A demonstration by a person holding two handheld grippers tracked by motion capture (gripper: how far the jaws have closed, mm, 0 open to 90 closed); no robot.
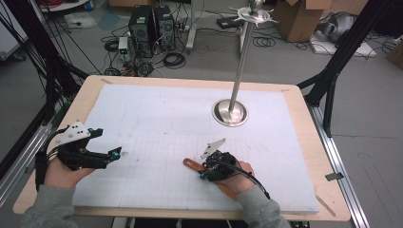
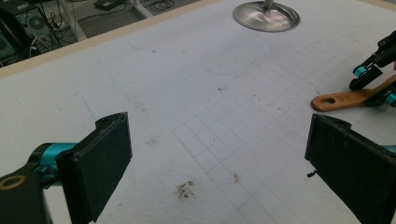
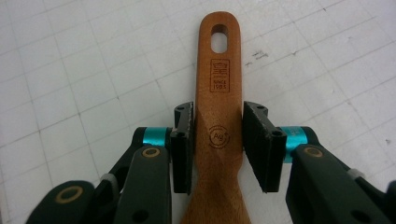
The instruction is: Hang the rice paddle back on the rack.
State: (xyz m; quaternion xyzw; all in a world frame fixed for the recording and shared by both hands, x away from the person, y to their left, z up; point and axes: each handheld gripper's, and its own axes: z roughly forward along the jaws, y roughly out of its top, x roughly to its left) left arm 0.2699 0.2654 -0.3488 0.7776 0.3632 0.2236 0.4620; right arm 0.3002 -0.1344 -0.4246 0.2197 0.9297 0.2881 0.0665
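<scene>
— Gripping what with the right tool, down near the front edge of the table?

— Squeezing the wooden spoon by its handle. Pressing the black pads on both thin sides, just below the end with the hole.

— Why grabbing it there?

— Probably picking the narrow part, since it is fitting nicely between the pads. Leaving the hole end poking out free toward the left edge, maybe for hanging it up somewhere.

— Lifting it or not?

— Seeming to be lying flat on the white mat, a bit right of the middle and close to the front edge. Hiding the wide end under the hand, so not telling more.

— And doing what with the left tool?

— Holding nothing. Gaping wide open near the left edge, toward the front corner, well apart from the spoon. Likely waiting out of the way and leaving room for the other hand.

— Spotting the shiny metal stand where?

— Standing upright toward the back right part of the mat, well apart from the spoon. Maybe carrying hooks on top, but looking too small for telling.
</scene>
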